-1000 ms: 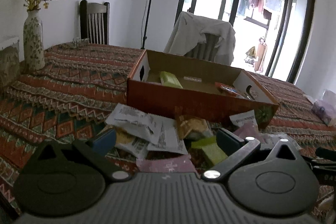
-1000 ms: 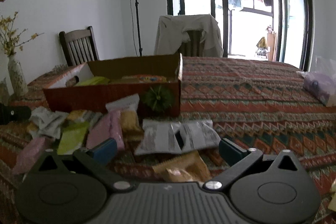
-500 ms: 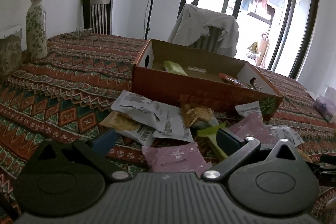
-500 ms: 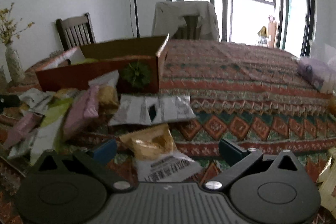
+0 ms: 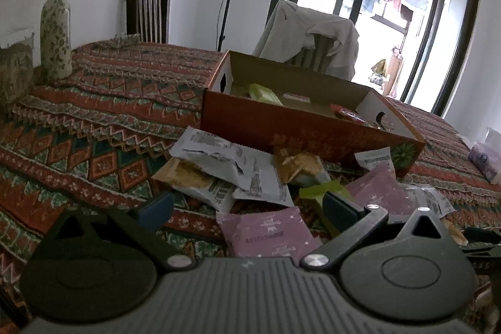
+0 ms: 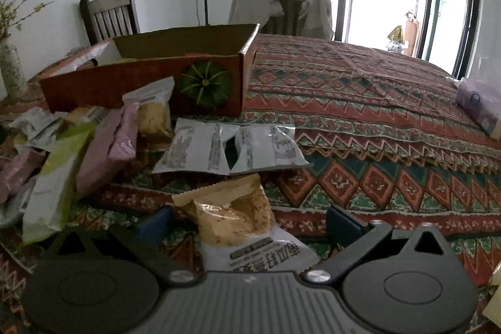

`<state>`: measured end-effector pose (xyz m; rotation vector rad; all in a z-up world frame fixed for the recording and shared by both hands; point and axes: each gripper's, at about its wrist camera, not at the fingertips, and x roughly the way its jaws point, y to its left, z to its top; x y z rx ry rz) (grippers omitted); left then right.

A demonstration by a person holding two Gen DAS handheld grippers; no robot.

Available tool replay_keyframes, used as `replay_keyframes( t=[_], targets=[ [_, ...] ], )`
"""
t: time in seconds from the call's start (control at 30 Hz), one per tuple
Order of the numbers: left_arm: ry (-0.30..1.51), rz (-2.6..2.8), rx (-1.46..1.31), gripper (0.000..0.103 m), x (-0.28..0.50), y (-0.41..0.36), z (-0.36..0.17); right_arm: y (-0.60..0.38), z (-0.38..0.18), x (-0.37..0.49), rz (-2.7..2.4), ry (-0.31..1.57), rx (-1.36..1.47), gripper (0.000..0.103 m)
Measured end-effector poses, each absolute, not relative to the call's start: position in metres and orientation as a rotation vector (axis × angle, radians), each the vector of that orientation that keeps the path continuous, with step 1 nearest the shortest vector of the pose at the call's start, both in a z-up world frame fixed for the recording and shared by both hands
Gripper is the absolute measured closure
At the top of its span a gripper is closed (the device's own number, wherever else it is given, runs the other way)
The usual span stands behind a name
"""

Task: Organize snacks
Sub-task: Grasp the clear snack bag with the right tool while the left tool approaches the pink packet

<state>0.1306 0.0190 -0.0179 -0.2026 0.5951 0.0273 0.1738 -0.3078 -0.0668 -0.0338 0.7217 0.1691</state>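
Observation:
An open orange cardboard box [image 5: 313, 133] stands on the patterned tablecloth and also shows in the right wrist view [image 6: 131, 83]; a green packet [image 5: 264, 93] and a red one [image 5: 349, 114] lie inside. Several loose snack packets lie in front of it. My left gripper [image 5: 247, 207] is open and empty, with a pink packet [image 5: 269, 232] between its fingers. My right gripper [image 6: 247, 223] is open and empty, with a tan cracker packet [image 6: 235, 216] between its fingers. White packets [image 6: 228, 149] lie beyond it.
A floral vase [image 5: 56, 30] with yellow twigs stands at the far left. Two chairs [image 5: 148, 11] stand behind the table, one draped with a white garment [image 5: 310, 30]. A purple tissue pack [image 6: 479, 102] lies at the right. Bare tablecloth [image 6: 375, 102] spreads right of the box.
Both grippers have pulled back and lifted from the box. The pink packet now lies between the left fingers and the tan cracker packet between the right fingers. Both stay open.

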Motion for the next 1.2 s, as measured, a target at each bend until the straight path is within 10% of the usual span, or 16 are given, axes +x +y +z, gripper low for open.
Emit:
replay_keyframes(
  t=[0.23, 0.4, 0.5, 1.2],
  targets=[
    [0.596, 0.012, -0.201, 0.000, 0.123, 0.014, -0.016, -0.307, -0.066, 0.174, 0.207, 0.721, -0.045, 0.000],
    [0.605, 0.018, -0.201, 0.000, 0.118, 0.015, -0.017, -0.306, -0.061, 0.164, 0.202, 0.670, -0.014, 0.051],
    [0.623, 0.024, -0.214, 0.000, 0.119, 0.018, -0.018, -0.308, -0.059, 0.158, 0.209, 0.657, 0.035, 0.059],
    [0.721, 0.014, -0.188, 0.000, 0.132, -0.007, -0.026, -0.306, -0.040, 0.113, 0.136, 0.441, 0.093, 0.061]
  ],
)
